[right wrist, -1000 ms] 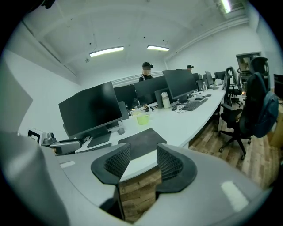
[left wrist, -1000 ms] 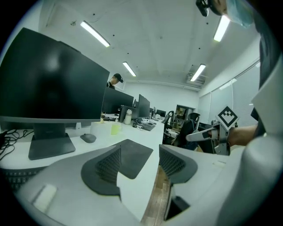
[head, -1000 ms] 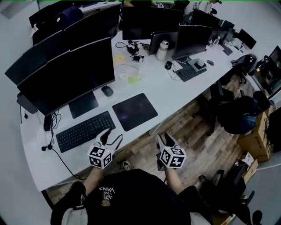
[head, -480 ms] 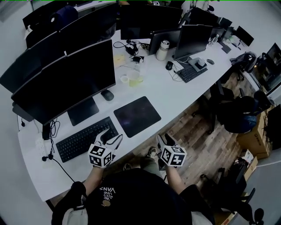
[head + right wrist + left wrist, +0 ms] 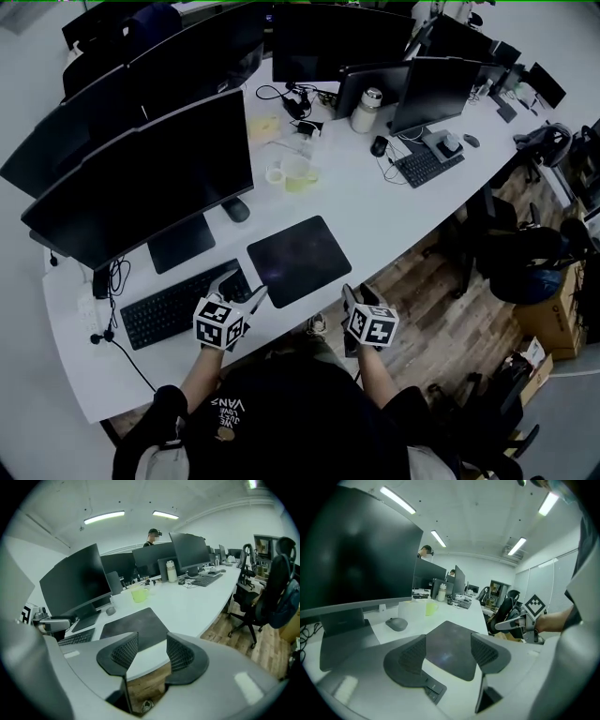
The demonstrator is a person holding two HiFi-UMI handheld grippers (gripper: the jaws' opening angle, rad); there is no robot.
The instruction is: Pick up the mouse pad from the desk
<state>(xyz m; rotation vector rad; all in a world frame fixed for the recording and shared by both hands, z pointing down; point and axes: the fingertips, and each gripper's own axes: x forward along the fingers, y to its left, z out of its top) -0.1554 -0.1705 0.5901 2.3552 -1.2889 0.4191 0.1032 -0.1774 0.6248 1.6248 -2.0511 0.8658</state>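
The mouse pad lies flat at the desk's near edge, with the keyboard to its left and the mouse behind it. Only the left gripper view shows the pad framed between the left gripper's jaws, which have just been opening and touch nothing. The right gripper, jaws apart and empty, frames the desk's edge and the floor.

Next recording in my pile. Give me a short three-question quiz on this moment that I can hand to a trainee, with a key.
1. True or false: the mouse pad lies flat on the desk.
2. In the head view, which thing lies just left of the mouse pad? A keyboard; B stapler; C book.
3. Fill in: the right gripper's jaws stand ___, with nothing between them.
Key: 1 true; 2 A; 3 open.
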